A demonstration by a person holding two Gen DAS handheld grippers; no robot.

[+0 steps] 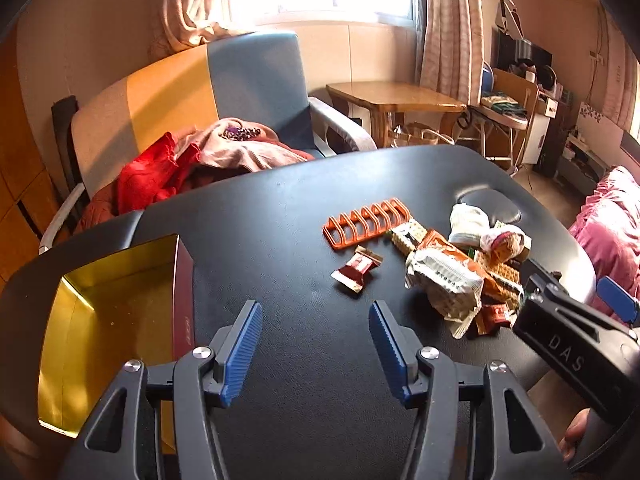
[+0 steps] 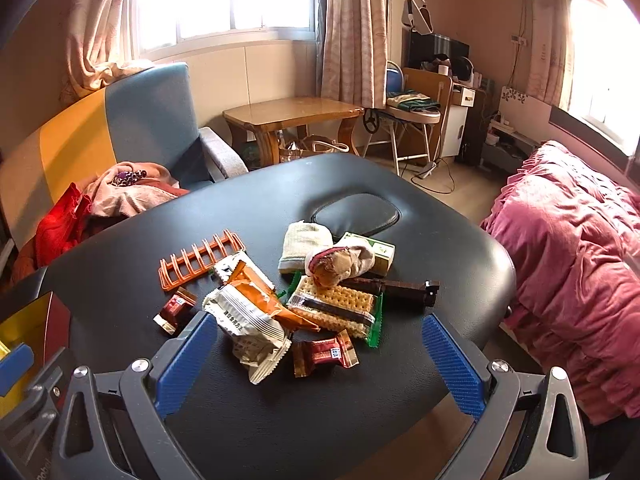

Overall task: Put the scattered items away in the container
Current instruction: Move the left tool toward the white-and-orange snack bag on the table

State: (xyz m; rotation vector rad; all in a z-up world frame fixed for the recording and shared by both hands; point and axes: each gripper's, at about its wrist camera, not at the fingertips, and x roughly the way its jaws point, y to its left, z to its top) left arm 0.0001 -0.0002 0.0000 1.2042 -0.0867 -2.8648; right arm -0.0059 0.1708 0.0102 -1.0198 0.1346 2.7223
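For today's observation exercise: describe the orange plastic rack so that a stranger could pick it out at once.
Start at the black padded table and find the heap of snack packets near its middle. At the heap's far left edge lies the orange rack, flat on the table. It alone is rigid, open plastic, a row of arched bars, where its neighbours are wrappers and cloth.

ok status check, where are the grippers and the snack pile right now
Left gripper open, empty, above bare table. Right gripper open over snack pile, nothing gripped. Gold tin open at left, no snacks inside. Nothing blocking the path.
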